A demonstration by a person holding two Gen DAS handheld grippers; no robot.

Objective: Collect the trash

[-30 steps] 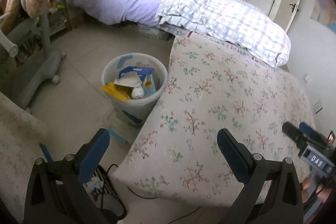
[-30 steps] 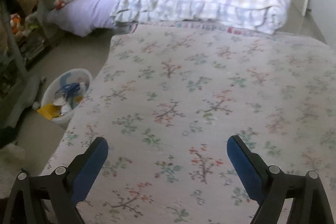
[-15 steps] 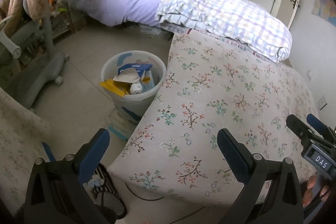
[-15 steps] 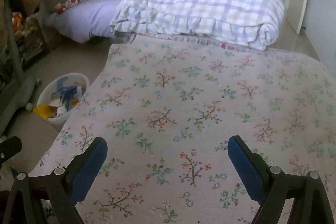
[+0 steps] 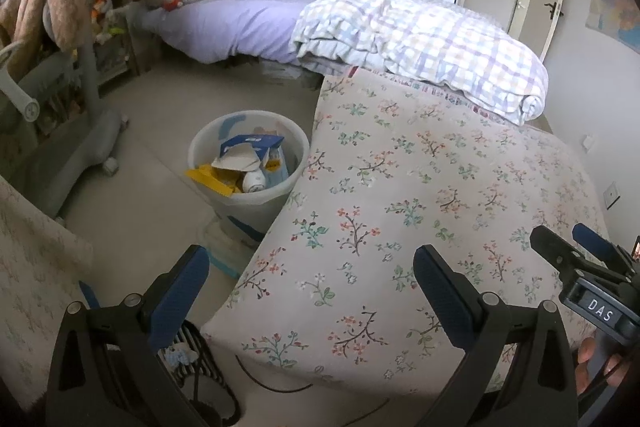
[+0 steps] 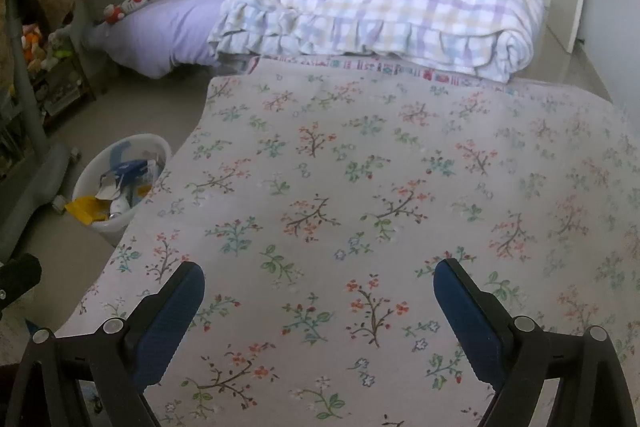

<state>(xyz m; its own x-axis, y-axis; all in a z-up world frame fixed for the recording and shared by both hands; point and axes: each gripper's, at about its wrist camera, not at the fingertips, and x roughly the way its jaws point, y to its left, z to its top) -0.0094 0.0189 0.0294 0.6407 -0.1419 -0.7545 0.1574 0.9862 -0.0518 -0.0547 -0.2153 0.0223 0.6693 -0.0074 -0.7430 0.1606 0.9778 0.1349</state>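
well, both claws, left claw (image 5: pixel 310 277) and right claw (image 6: pixel 318 291), gape empty; the bin (image 5: pixel 248 163) holds light, crushable cardboard, best pinched by an edge.

My left gripper (image 5: pixel 310 283) hangs over the near left corner of the mattress (image 5: pixel 420 195); my right gripper (image 6: pixel 318 291) hangs over its near edge. The bin (image 5: pixel 248 163) stands on the floor against the mattress's left edge, with trash (image 5: pixel 244 163) in it. The folded duvet (image 6: pixel 380 7) lies along the far edge. The bed (image 5: pixel 240 23) stands behind, far left.
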